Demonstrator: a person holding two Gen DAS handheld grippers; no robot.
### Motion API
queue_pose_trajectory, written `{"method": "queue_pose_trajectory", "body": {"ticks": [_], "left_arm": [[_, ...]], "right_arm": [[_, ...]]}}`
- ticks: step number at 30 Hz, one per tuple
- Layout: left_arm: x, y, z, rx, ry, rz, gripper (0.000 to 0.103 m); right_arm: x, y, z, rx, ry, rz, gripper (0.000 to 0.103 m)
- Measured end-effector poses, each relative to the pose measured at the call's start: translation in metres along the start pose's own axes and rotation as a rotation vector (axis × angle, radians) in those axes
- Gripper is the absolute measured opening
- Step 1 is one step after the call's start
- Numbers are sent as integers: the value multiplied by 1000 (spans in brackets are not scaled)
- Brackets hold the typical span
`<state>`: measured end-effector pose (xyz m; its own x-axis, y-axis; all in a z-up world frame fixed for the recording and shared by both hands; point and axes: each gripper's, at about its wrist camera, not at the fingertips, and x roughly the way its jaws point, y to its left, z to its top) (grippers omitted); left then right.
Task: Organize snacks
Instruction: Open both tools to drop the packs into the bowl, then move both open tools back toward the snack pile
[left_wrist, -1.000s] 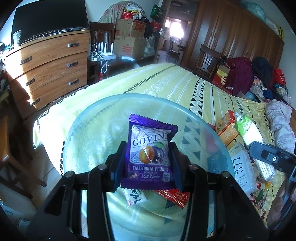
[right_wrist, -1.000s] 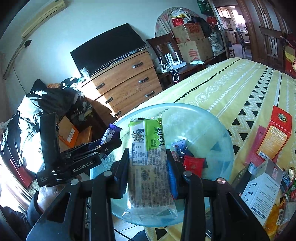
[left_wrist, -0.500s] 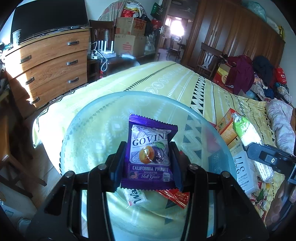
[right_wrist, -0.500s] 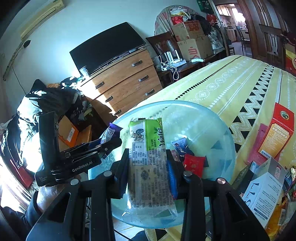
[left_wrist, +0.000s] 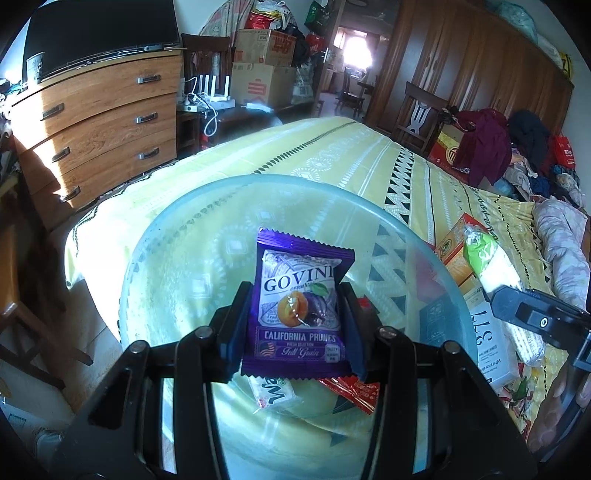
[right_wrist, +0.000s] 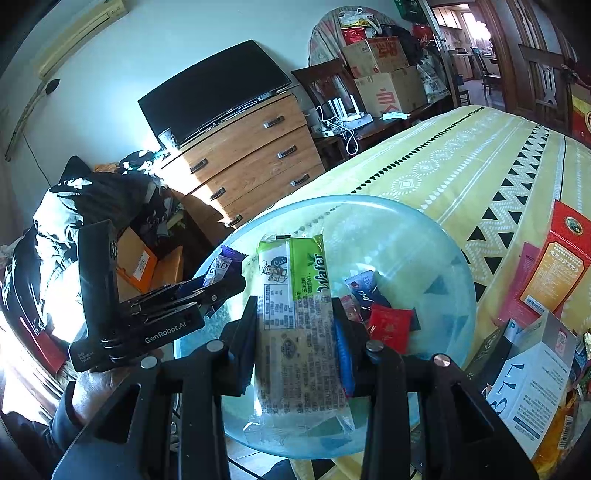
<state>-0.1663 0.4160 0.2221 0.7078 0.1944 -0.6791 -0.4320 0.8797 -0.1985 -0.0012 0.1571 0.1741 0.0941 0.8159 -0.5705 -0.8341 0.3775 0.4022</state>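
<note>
Holding two packets over the glass bowl (left_wrist: 177, 240), one per gripper, neither yet let go. Left gripper (left_wrist: 295, 310) clamping the purple prune packet (left_wrist: 299, 302) by both side edges, jaws pressed onto it, packet upright and facing the camera, hanging above the bowl's near half. Right gripper (right_wrist: 295, 325) clamping the green wafer pack (right_wrist: 295, 314) likewise, jaws closed on its long sides, pack pointing forward over the bowl's near rim (right_wrist: 369, 199).

Judging progress as partway: some snacks sitting in the bowl, two more poised for dropping, a good deal lying outside.

Counting bowl contents from the right wrist view: a small red sachet (right_wrist: 388, 325) and a dark blue sachet (right_wrist: 364, 288) on the bottom, just beside each other. Seeing below the prune packet, in the left wrist view, a white wafer wrapper (left_wrist: 275, 393) and a red wrapper (left_wrist: 351, 391); whether both lie inside the bowl or under the glass, cannot tell.

Remaining on the yellow bedspread (right_wrist: 461, 166), outside the bowl: a red and orange box (right_wrist: 557, 258), a white carton (right_wrist: 532, 384) near the bowl's right side, and a heap of mixed wrappers at the far right edge, too crowded for sorting by eye.

Expecting the next step to call for opening both jaws over the bowl.
</note>
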Motion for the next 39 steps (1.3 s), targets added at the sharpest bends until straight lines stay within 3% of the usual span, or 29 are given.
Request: {"method": "queue_pose_trajectory", "body": {"ticks": [7, 10, 17, 23, 26, 29, 31, 33, 36, 39], "left_arm": [[3, 1, 1, -4, 15, 9, 48], [3, 2, 1, -6, 15, 16, 59], [5, 5, 1, -8, 23, 29, 63], [-1, 0, 3, -2, 17, 9, 89], [-11, -8, 3, 22, -19, -15, 91], [-19, -17, 4, 31, -41, -40, 93], [-23, -25, 8, 35, -58, -61, 93], [-27, -35, 11, 42, -71, -81, 93], [-32, -50, 14, 74, -89, -110, 93], [-33, -60, 16, 89, -95, -119, 94]], "right_arm": [[7, 3, 1, -5, 15, 3, 43], [9, 5, 1, -7, 16, 3, 46], [7, 10, 2, -15, 8, 4, 47], [-19, 11, -1, -38, -43, -1, 49], [-62, -6, -11, -55, -104, -79, 51], [-123, -51, -27, -4, -184, -244, 63], [-157, -92, -42, 57, -189, -374, 64], [-173, -131, -59, 113, -149, -473, 65], [-166, -173, -82, 145, -29, -531, 61], [-140, -214, -99, 175, 94, -535, 61]]}}
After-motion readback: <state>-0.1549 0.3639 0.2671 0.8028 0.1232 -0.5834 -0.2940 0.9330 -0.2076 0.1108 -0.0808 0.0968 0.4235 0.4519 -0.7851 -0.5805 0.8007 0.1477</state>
